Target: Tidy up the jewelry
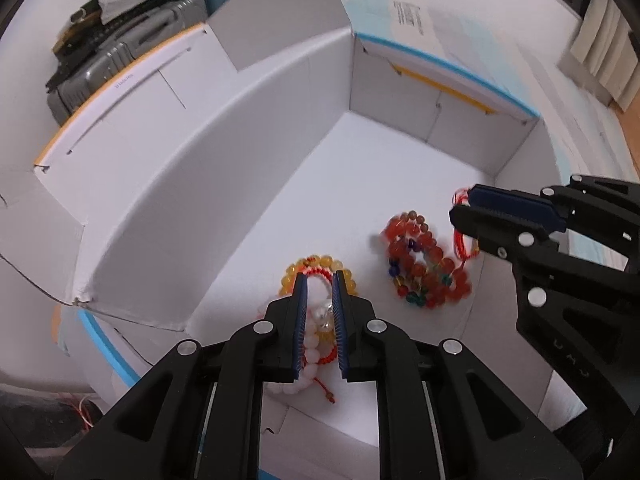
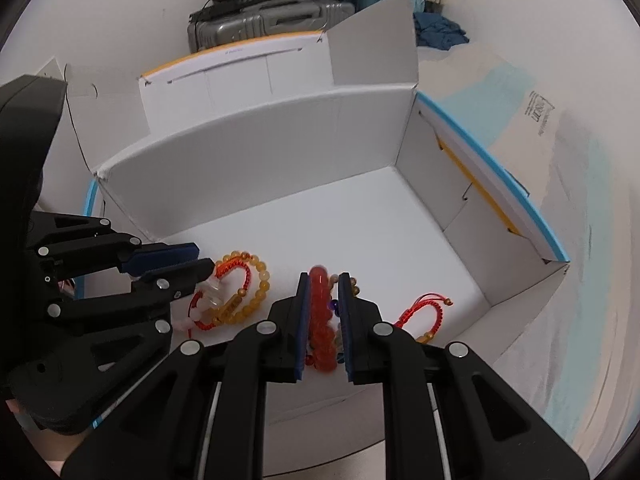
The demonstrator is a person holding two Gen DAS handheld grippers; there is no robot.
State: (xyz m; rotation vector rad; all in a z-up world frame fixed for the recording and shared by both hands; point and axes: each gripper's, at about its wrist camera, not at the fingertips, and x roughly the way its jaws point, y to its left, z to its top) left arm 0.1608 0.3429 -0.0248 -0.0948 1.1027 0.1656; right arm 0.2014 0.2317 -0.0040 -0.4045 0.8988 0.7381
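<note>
Two grippers lowered into one white cardboard box (image 1: 200, 184), flaps up, both tilted steeply toward the box floor. Left gripper (image 1: 320, 276) at the near left part of the box floor: jaws only a narrow slit apart, blue pads (image 1: 303, 312) on either side of a small heap of bracelets lying on the floor, not visibly squeezing anything. In that heap, a yellow bead bracelet (image 2: 260, 284) at the end toward the box's far wall, a pale pink-white bead bracelet (image 1: 310, 364) at the end toward the near wall, red cord looped through both. Right gripper (image 2: 324, 278) at the near right part of the box floor: jaws a little wider than the left pair, straddling a pile of red bead bracelets (image 1: 424, 264) with a few blue and green beads mixed in; beads close against one pad, no clear pinch, pile resting on the floor and slightly blurred. Just beside that pile, toward the box's right wall, a red cord bracelet (image 2: 424, 312) with small gold beads, flat on the floor, partly hidden behind the right finger. Remaining floor toward the far wall bare white. Beyond the far wall of the box, a grey suitcase (image 2: 260, 20) with dark items stacked on top.
</note>
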